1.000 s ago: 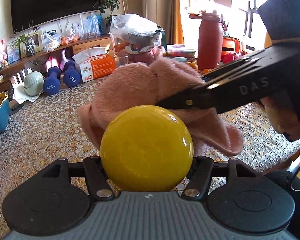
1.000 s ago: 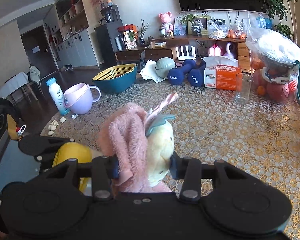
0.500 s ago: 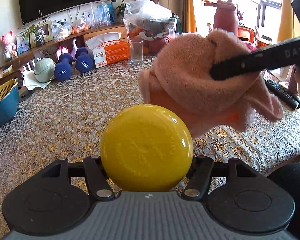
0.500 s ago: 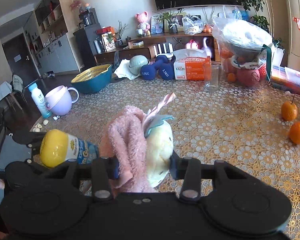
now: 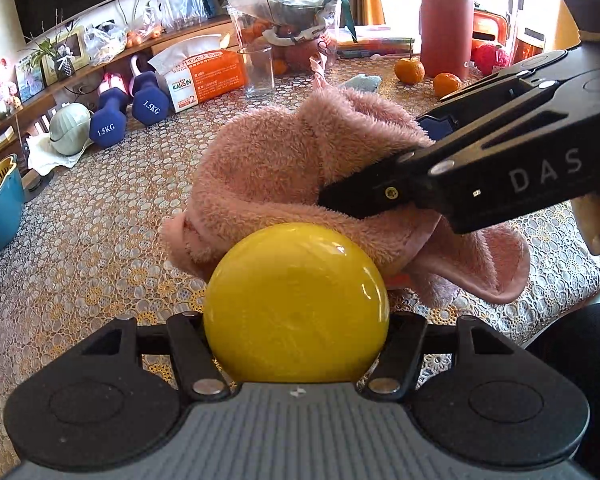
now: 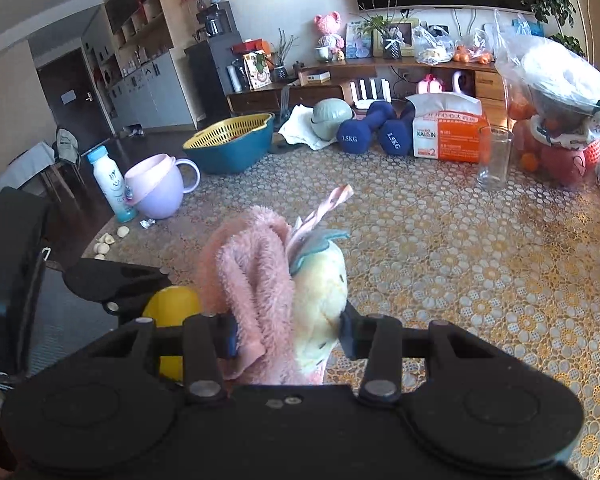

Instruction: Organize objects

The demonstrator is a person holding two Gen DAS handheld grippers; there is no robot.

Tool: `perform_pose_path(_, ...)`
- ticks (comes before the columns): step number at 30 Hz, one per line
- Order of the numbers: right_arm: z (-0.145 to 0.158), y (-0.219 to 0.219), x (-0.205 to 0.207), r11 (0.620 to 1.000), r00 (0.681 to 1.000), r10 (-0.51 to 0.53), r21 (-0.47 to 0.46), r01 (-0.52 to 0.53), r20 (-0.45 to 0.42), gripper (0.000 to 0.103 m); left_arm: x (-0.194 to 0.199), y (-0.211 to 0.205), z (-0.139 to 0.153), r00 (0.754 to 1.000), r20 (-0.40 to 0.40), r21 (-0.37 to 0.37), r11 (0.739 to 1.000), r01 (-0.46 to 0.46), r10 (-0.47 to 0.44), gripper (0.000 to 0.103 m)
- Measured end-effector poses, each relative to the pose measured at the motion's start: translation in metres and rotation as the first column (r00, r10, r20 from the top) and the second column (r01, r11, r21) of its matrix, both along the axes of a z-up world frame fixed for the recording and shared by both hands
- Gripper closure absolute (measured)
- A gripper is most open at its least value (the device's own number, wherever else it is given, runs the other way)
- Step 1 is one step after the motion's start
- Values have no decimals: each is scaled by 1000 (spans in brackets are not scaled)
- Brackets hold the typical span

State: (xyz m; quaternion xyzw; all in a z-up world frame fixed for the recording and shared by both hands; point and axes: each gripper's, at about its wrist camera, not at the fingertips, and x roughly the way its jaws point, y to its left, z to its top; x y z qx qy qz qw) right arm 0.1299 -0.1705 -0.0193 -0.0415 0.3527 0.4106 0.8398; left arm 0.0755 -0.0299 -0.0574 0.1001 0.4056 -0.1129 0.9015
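2 loads are in our grip, and we take the tissue box [image 5: 204, 76] as landmark. Nearest, well short of the box, our left gripper [image 5: 296, 320] pinches the yellow-capped bottle [image 5: 296, 304] across its cap. Just beyond it, toward the box, our right gripper [image 6: 286, 328] is pressed onto the pink plush toy [image 5: 312, 176], fleece on one side, pale face on the other. Half a second ago the toy hung higher; now it sags close over the lace tablecloth [image 5: 100, 232], its hem perhaps touching. We judge it is being lowered to a spot short of the drinking glass [image 5: 259, 72], which stands beside the box; both items remain unplaced.
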Motion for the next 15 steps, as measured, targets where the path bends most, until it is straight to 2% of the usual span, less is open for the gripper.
perform_pose_path(3,-5,-3,3,998,999,-36,-47,38,37,59,7,3,0,1000,-14,-15,1000,-3,3,40)
perform_pose_path(12,2,-33,10,993,992,-114,-18,115,48,59,27,-3,2,999,-32,23,1000,18,-17,40)
perform_pose_path(15,2,-41,12,990,990,-137,-7,137,40,59,33,-1,6,1000,-29,16,1000,11,-11,36)
